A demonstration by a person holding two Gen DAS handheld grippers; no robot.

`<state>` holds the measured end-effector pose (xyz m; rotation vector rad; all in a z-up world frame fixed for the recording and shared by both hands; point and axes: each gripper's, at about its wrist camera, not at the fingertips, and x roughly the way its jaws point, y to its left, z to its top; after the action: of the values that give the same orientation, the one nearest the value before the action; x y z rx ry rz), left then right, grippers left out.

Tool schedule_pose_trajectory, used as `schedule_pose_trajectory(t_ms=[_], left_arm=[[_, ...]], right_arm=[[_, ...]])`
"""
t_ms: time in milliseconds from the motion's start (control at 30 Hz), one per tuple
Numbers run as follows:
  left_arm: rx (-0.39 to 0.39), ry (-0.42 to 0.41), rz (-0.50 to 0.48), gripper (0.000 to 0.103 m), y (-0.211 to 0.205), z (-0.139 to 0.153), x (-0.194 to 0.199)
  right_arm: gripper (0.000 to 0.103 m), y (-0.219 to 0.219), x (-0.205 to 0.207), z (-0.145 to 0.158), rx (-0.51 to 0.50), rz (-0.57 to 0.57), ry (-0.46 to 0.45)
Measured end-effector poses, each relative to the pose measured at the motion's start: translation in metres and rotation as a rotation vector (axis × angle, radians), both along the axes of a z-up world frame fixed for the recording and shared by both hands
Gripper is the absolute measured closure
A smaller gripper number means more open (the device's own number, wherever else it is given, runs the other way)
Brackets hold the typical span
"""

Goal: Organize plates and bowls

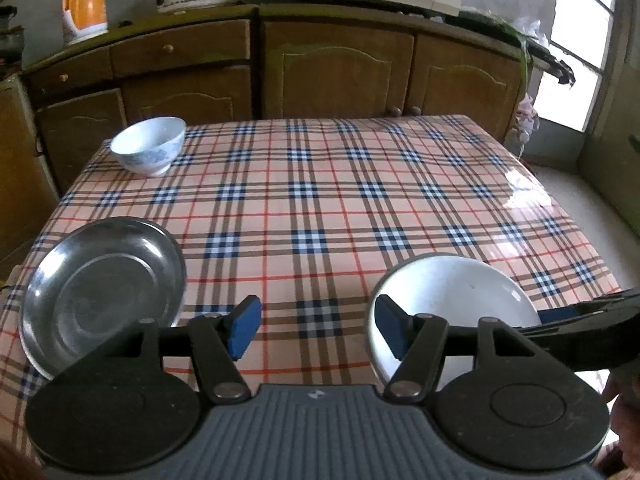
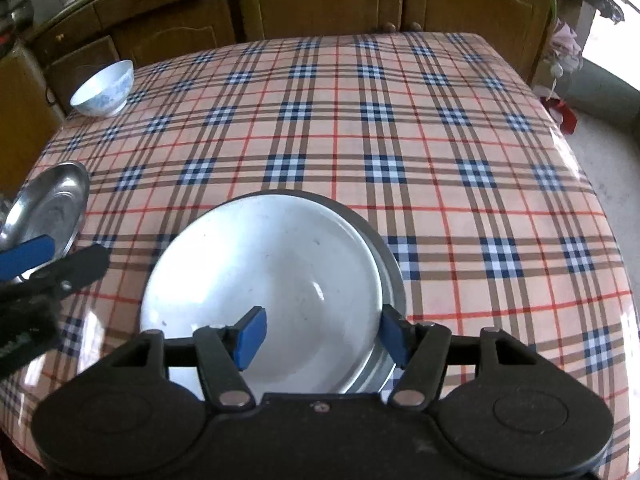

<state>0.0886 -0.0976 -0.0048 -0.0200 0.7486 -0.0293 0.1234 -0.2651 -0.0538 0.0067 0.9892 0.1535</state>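
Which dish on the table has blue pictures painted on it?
The small bowl at the far left corner of the table. It is white with blue patterns on its outside. The metal plate is plain silver, and the white plate has no pictures.

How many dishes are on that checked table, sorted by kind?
Steel plates: 2, one alone at the left, one under the white plate
White plates: 1, stacked on a steel plate
Blue-patterned bowls: 1, at the far left corner
Total: 4 dishes
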Motion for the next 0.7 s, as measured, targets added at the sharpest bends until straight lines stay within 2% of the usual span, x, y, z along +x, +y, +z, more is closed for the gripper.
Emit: schedule_pose_trajectory(t_ms=[100, 167, 300, 400, 700], left_arm=[[0.004, -0.013, 0.005, 0.038, 0.002, 0.006, -0.006], [0.001, -0.022, 0.009, 0.038, 0.003, 0.012, -0.012], [0.014, -0.056, 0.019, 0.035, 0.005, 0.024, -0.025], [0.023, -0.072, 0.025, 0.034, 0.004, 0.032, -0.033], [0.033, -0.093, 0.026, 0.031, 0.003, 0.043, -0.046]], right_arm=[[0.022, 0.01, -0.002, 0.001, -0.147, 0.001, -0.026], [0.022, 0.013, -0.001, 0.0, -0.193, 0.029, -0.029], [0.022, -0.009, -0.011, 0.013, -0.047, -0.062, -0.074], [0.022, -0.016, -0.027, 0.026, 0.066, -0.063, -0.141], [0.022, -0.014, -0.053, 0.068, 0.156, -0.069, -0.279]])
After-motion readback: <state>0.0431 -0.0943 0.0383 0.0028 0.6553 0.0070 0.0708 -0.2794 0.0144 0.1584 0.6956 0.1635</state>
